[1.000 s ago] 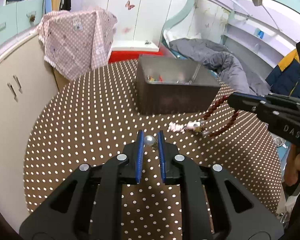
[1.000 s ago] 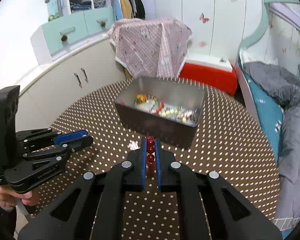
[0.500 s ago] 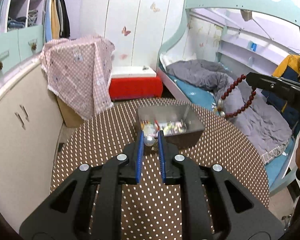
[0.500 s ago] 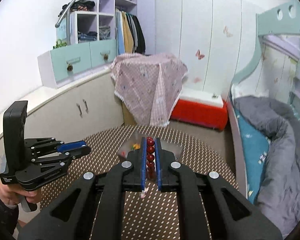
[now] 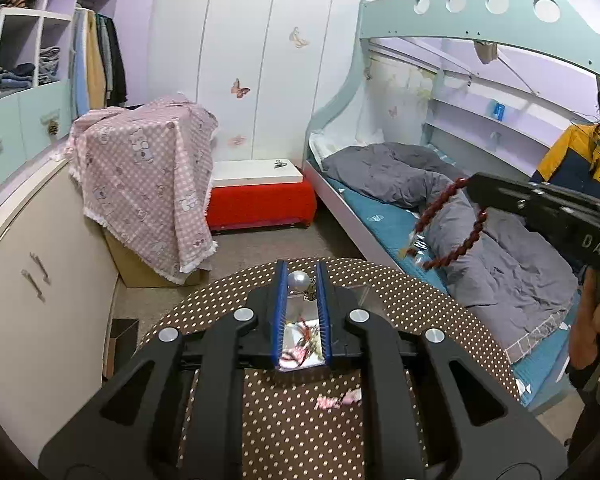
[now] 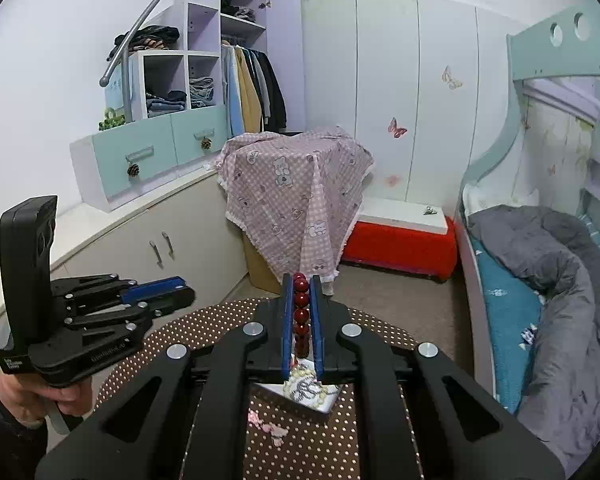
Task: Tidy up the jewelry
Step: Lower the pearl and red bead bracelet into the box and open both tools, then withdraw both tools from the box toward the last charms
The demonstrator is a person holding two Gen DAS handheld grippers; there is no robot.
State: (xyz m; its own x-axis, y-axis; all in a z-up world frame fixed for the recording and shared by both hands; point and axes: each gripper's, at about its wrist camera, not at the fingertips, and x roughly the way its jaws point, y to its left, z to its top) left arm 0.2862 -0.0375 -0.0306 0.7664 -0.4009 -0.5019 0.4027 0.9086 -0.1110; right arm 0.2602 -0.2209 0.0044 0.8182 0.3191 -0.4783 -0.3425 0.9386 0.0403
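My left gripper [image 5: 299,280] is shut on a pearl earring [image 5: 298,280], held high over the round polka-dot table [image 5: 400,300]. Below it, between the fingers, shows the metal jewelry box [image 5: 300,340] with mixed pieces inside. My right gripper [image 6: 300,280] is shut on a dark red bead bracelet [image 6: 300,312], whose loop [image 5: 452,224] hangs free at the right of the left wrist view. The box [image 6: 312,390] with pearl strands lies under the right gripper. A pink trinket [image 5: 338,400] lies on the table near the box. The left gripper [image 6: 180,294] shows at left in the right wrist view.
A cabinet with drawers [image 6: 148,160] runs along the left. A pink cloth-covered stand [image 6: 296,196] and a red-and-white storage bench [image 6: 400,236] stand beyond the table. A bed with a grey quilt [image 5: 480,220] lies to the right. A person's hand [image 6: 40,396] grips the left handle.
Both grippers have risen well above the table, each keeping its piece. The box, once ahead and large, now sits small beneath the fingers. The bracelet was lifted off the table.
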